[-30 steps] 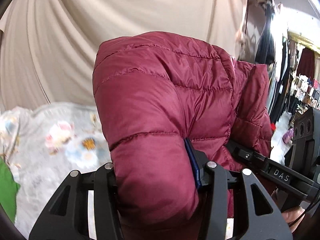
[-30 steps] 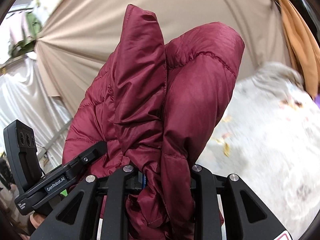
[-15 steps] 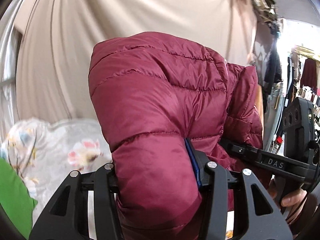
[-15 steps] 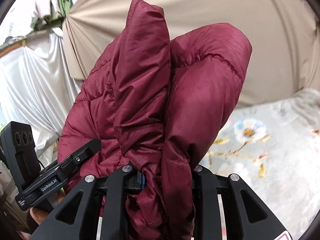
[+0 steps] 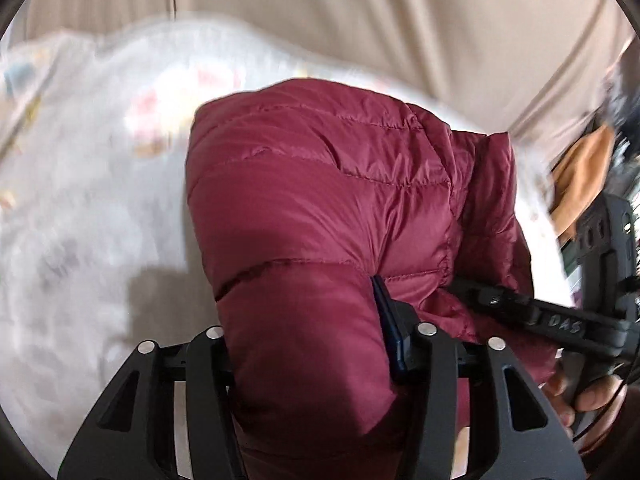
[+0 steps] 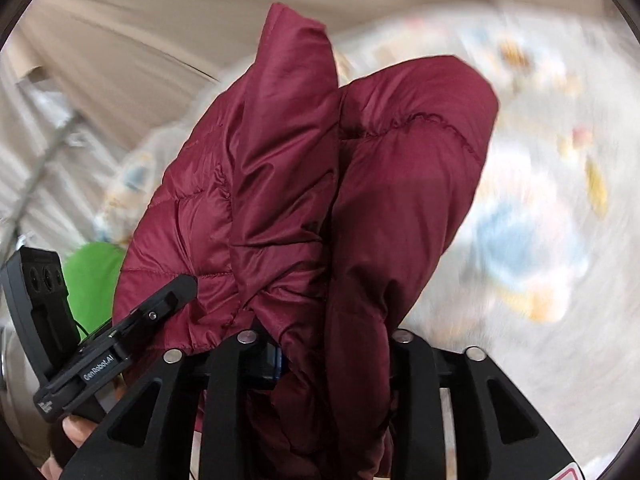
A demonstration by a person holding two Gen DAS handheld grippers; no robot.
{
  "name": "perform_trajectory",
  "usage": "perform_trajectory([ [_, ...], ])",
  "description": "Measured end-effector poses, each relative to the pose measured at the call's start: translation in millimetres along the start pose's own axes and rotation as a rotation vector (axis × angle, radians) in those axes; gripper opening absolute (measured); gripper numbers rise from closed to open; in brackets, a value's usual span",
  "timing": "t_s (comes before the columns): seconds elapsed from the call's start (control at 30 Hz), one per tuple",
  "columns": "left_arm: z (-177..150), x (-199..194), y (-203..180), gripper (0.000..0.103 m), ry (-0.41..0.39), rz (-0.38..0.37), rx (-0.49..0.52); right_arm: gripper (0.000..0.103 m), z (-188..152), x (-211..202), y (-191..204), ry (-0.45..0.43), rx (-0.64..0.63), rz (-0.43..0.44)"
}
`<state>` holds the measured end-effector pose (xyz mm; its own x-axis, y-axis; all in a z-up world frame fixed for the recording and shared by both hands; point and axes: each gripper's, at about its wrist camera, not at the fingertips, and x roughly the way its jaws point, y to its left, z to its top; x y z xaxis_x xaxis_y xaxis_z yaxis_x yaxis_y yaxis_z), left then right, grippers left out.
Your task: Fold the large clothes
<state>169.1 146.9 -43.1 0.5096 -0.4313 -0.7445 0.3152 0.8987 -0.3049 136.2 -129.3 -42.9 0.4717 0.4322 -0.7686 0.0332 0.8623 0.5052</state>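
Note:
A dark red quilted puffer jacket [image 5: 320, 208] fills the middle of both wrist views. My left gripper [image 5: 316, 344] is shut on a thick fold of it. My right gripper [image 6: 320, 352] is shut on another bunched edge of the jacket [image 6: 320, 200]. The two grippers are close together: the right one [image 5: 560, 320] shows at the right of the left wrist view, and the left one [image 6: 100, 344] at the lower left of the right wrist view. The jacket hangs above a white floral sheet [image 5: 80, 200]. The fingertips are hidden in the fabric.
The floral sheet [image 6: 540, 200] covers the surface below, blurred by motion. A beige curtain [image 5: 400, 20] hangs behind it. A green cloth [image 6: 92, 276] lies at the left in the right wrist view. An orange garment [image 5: 580, 168] hangs at the right.
Both grippers have tipped downward with the jacket held in them. The floral sheet now fills much more of both views, and the curtain has moved up.

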Motion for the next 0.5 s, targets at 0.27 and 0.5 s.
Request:
perform_trajectory([
  [0.27,-26,-60,14,0.058,-0.096,0.063,-0.033,0.053,-27,-33,-45,-0.056,0.129,-0.005],
  [0.5,-40,-103,-29,0.057,-0.121,0.136,0.016,0.007,-36,-95,24,-0.102,-0.094,-0.05],
])
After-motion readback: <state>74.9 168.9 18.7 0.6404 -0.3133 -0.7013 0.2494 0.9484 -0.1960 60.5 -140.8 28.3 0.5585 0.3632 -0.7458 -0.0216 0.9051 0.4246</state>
